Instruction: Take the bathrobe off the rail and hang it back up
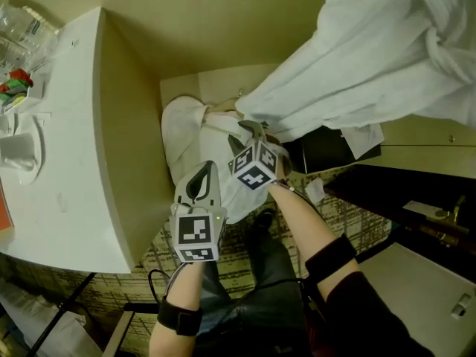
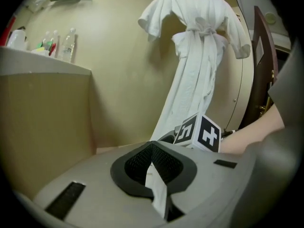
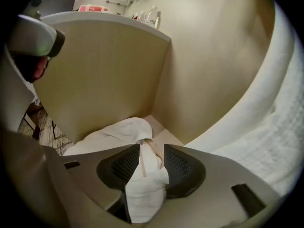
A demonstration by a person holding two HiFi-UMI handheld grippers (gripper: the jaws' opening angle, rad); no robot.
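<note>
On the left, a white surface is carrying bottles. Beside it, the left gripper is pinching a thin fold of white cloth, its jaws fully together on it. That fold is coming off a cloth bundle lying on the floor in the corner. The right gripper is holding its jaws partly apart, with bunched cloth sitting unclamped between them. Furthest right, the bathrobe is hanging against the wall, its belt tied.
</note>
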